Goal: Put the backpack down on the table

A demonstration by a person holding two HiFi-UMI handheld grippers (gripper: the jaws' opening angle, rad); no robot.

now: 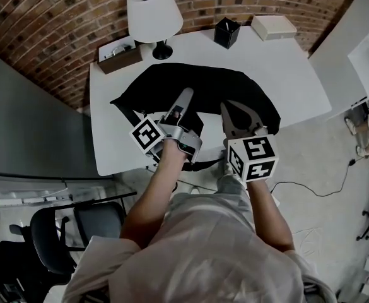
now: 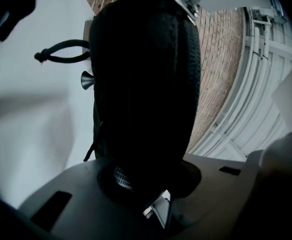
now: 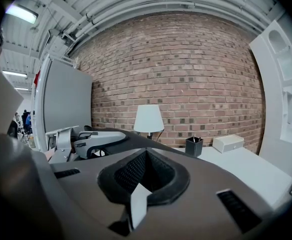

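Note:
The black backpack point(image 1: 222, 87) lies spread across the middle of the white table point(image 1: 285, 68). My left gripper point(image 1: 185, 96) reaches over its near edge and is shut on a fold of it. In the left gripper view the dark bulk of the backpack point(image 2: 146, 84) fills the space between the jaws point(image 2: 146, 179), and a strap loop point(image 2: 66, 51) hangs to the left. My right gripper point(image 1: 227, 109) hovers over the backpack's near right part. Its fingers meet at the tip with nothing between them point(image 3: 145, 176). The left gripper point(image 3: 93, 141) shows beside it on the left.
A white-shaded lamp point(image 1: 154, 11), a brown box point(image 1: 120, 54), a black pen cup point(image 1: 226, 32) and a white box point(image 1: 273, 26) stand along the table's far edge by the brick wall. An office chair point(image 1: 77, 232) stands at the near left. A cable point(image 1: 316, 191) lies on the floor at the right.

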